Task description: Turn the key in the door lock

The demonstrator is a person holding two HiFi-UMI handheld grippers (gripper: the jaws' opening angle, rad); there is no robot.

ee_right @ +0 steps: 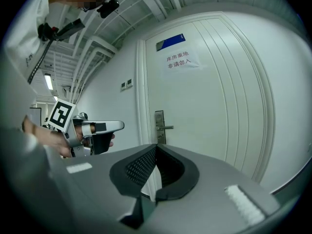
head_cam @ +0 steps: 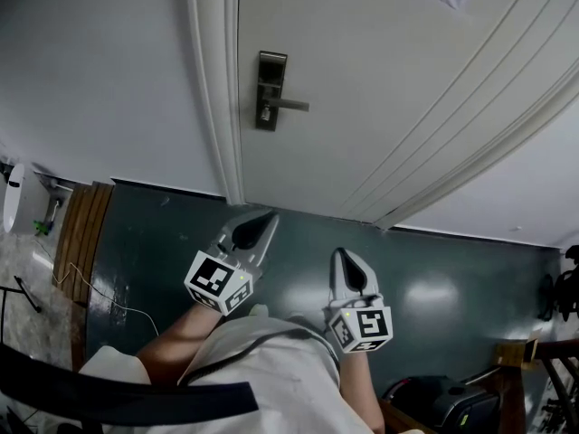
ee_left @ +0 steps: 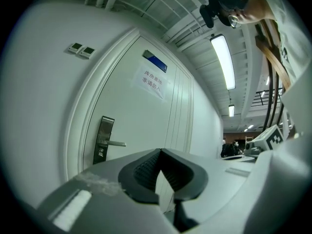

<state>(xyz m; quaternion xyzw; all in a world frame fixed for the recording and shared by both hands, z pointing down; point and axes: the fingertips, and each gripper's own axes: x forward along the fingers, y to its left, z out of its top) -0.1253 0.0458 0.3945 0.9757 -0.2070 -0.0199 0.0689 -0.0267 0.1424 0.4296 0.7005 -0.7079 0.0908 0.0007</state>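
A white door (head_cam: pixel 380 70) carries a dark metal lock plate (head_cam: pixel 269 90) with a lever handle (head_cam: pixel 288 105). The keyhole area (head_cam: pixel 264 114) sits below the lever, too small to show a key. My left gripper (head_cam: pixel 264 219) is shut and empty, held level and pointing at the door, well short of it. My right gripper (head_cam: pixel 345 257), beside it and slightly further back, is also shut and empty. The lock plate (ee_left: pixel 103 139) shows above the left gripper's (ee_left: pixel 161 151) closed jaws. In the right gripper view the lock plate (ee_right: pixel 159 126) stands over that gripper's (ee_right: pixel 156 146) shut tips, with the left gripper (ee_right: pixel 121 126) at left.
A paper sign (ee_left: pixel 152 84) hangs high on the door. The moulded door frame (head_cam: pixel 217 89) meets a white wall with light switches (ee_left: pixel 81 49). Dark green floor (head_cam: pixel 434 278) lies below. Wooden slats (head_cam: pixel 77 233) stand at far left, dark equipment (head_cam: pixel 443 400) at lower right.
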